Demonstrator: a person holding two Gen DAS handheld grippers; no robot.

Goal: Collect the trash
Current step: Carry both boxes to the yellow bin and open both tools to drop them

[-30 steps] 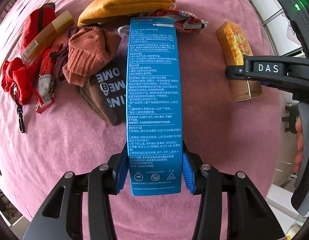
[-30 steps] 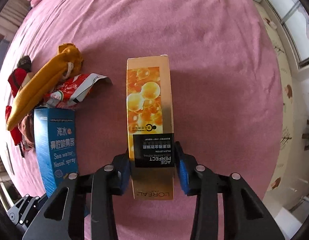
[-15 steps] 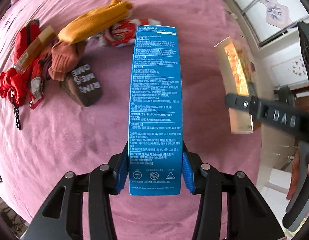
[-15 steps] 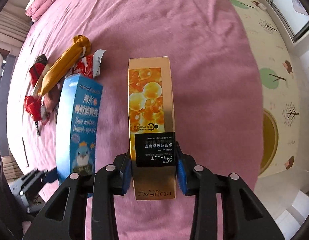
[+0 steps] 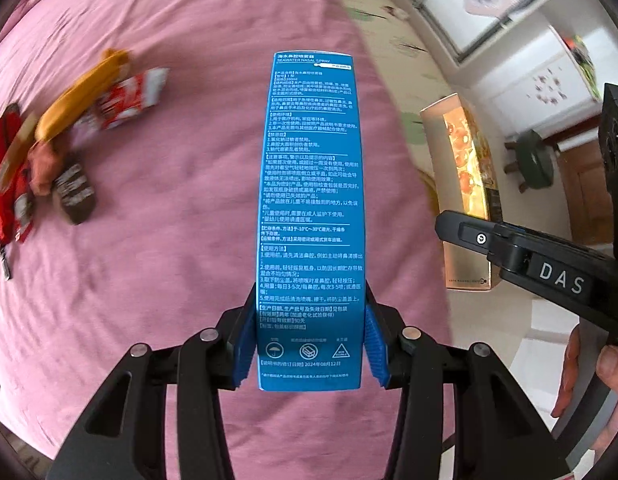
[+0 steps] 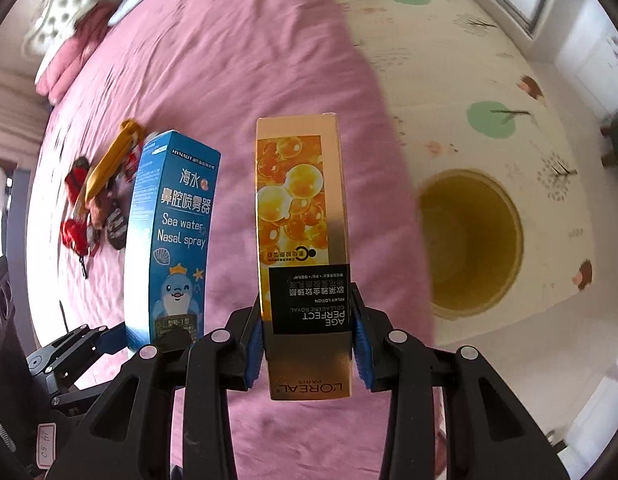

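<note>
The left gripper (image 5: 311, 344) is clamped on a blue box (image 5: 311, 216), its blue pads pressing both long sides near the bottom centre of the left wrist view; the face turned to that camera is dense white Chinese print headed "SEAWATER NASAL SPRAY", with a date, 2024, near its lower edge. In the right wrist view the same box stands left of centre and shows its front: "HYNAUT", "Sea water Nasal spray" and a cartoon dolphin wearing a crown. The right gripper (image 6: 307, 348) grips a gold box (image 6: 303, 240) at bottom centre of its own view, printed with amber bubbles and, upside down to the camera, "AGE PERFECT", "COLLAGENE ROYAL", "MILKY LOTION" and "L'OREAL PARIS". That gripper's arm, lettered "DAS", crosses the right edge of the left wrist view, with a person's hand (image 5: 601, 384) (only partly seen) at lower right. Both boxes hang above a pink bedspread (image 5: 169, 280). On it, at the left of both views, lies a blurred heap of clothes and wrappers (image 5: 61, 148). To the right of the bed the floor has a cream mat with tree motifs (image 6: 489, 80), and an olive-yellow round bin (image 6: 469, 240) stands on it.
</note>
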